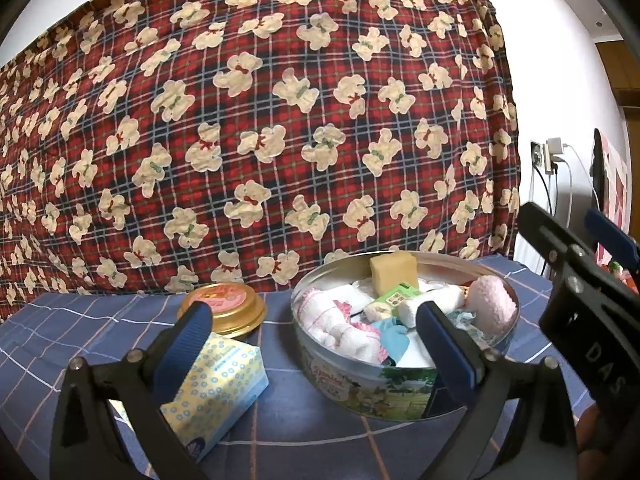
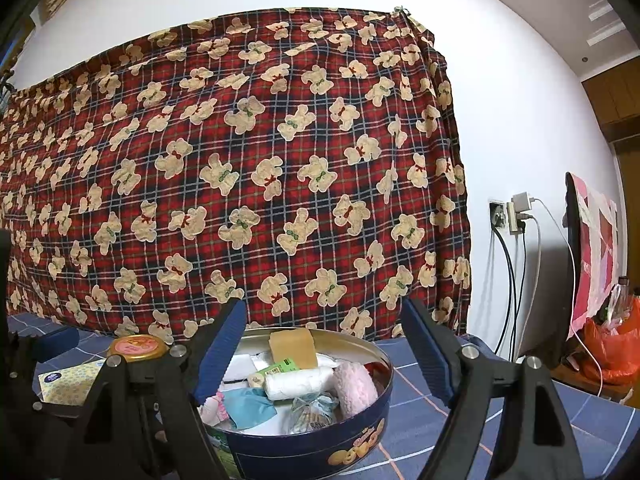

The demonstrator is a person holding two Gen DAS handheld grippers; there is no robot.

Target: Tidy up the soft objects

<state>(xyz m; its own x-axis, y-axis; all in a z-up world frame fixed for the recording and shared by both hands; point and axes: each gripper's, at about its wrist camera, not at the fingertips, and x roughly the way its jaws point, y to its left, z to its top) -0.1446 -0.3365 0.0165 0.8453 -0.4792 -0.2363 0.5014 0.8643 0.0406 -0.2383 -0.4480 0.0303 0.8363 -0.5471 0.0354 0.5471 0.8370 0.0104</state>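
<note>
A round cookie tin point(image 1: 320, 354) point(image 2: 386, 364) stands open on the blue checked table. It holds a yellow sponge point(image 1: 394, 270) point(image 2: 292, 346), a pink fluffy roll point(image 1: 492, 306) point(image 2: 356, 388), a white roll point(image 2: 298, 384) and folded cloths point(image 1: 340, 324). My left gripper point(image 1: 314, 316) is open in front of the tin's left side, nothing between its pads. A yellow-and-blue tissue pack point(image 1: 218, 384) point(image 2: 68, 380) lies by its left finger. My right gripper point(image 2: 324, 308) point(image 1: 560, 220) is open too, level above the tin's near rim and empty.
A gold-lidded jar point(image 1: 228, 308) point(image 2: 138, 347) sits behind the tissue pack. A red plaid bear-print sheet point(image 2: 260, 160) hangs along the table's back. At the right are a wall socket with cables point(image 2: 508, 216), a dark panel draped in pink cloth point(image 2: 592, 248) and an orange bag point(image 2: 612, 344).
</note>
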